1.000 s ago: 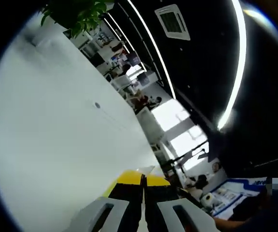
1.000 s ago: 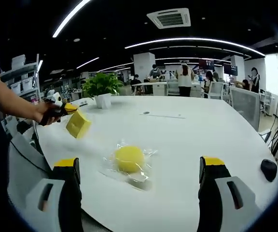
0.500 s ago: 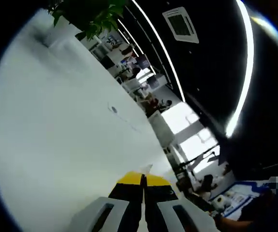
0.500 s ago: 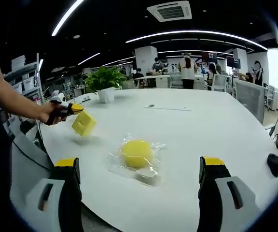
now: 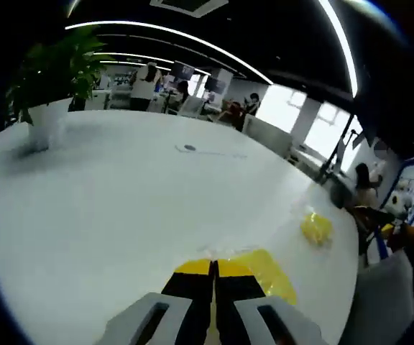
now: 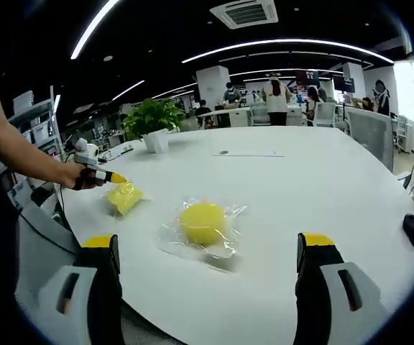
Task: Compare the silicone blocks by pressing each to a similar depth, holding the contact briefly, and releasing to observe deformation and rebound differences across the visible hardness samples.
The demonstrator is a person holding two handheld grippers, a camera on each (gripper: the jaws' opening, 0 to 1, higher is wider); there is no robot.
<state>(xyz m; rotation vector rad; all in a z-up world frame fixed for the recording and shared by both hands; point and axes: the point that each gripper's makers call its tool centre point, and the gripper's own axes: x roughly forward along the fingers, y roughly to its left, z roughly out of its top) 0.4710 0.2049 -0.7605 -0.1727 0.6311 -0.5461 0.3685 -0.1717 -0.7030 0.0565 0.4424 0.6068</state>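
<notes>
A round yellow silicone sample point(image 6: 203, 221) in clear plastic wrap lies on the white table point(image 6: 300, 194), just beyond my right gripper point(image 6: 208, 243), which stands open with its jaws wide apart and nothing between them. To the left, a square yellow block point(image 6: 124, 196) rests low on the table, with my left gripper point(image 6: 105, 177) shut on its edge. In the left gripper view the left gripper point(image 5: 213, 269) has its jaws pressed together, and the yellow block point(image 5: 268, 275) spreads out just past their tips. The round sample point(image 5: 316, 228) lies further off to the right.
A potted plant point(image 6: 153, 121) stands at the back left of the table, also seen as the plant point(image 5: 49, 79) in the left gripper view. A black mouse point(image 6: 413, 230) lies at the right edge. A person's arm point(image 6: 20, 154) reaches in from the left. People and desks fill the background.
The left gripper has brought the yellow block down from the air to the table surface, and its view has swung from the ceiling to across the table. The right gripper has stayed open.
</notes>
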